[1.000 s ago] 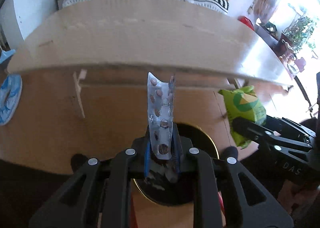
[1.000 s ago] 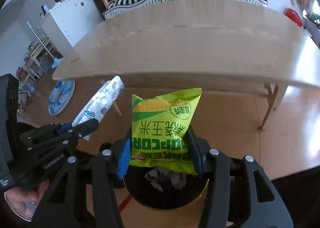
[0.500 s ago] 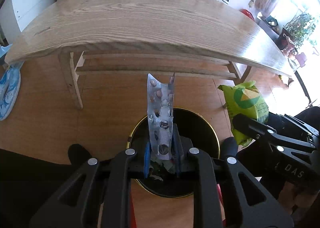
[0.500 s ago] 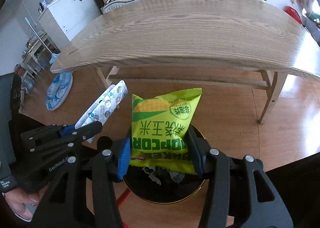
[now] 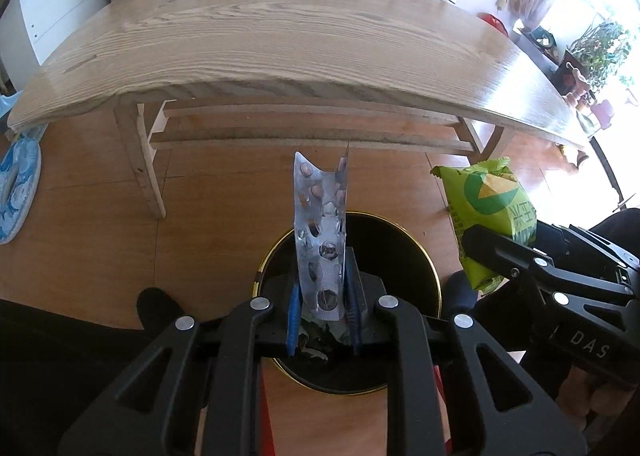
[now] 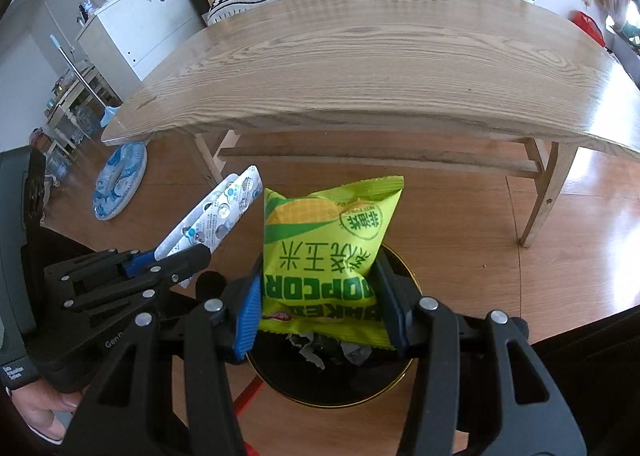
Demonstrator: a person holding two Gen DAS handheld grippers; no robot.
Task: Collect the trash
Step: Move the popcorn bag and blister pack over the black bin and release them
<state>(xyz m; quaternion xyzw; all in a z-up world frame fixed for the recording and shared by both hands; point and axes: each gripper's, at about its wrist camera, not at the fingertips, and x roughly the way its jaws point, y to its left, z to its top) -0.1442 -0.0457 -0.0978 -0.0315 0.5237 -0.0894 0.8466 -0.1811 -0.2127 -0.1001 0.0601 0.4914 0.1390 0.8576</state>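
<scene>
The left hand-held gripper (image 5: pixel 322 296) is clamped on a pill strip (image 5: pixel 320 232) standing upright; the right hand-held gripper (image 6: pixel 320 296) is clamped on a popcorn bag (image 6: pixel 326 256). The bin (image 6: pixel 394 382), at lower centre, seems directly below both.

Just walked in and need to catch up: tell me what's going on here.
A person is collecting trash with a handheld gripper in each hand. The left gripper is shut on a used blister pack, and the right gripper is shut on a green popcorn bag. Both are held over a black bin on the floor in front of a wooden table. Crumpled trash already lies in the bin; neither item has been dropped.
</scene>
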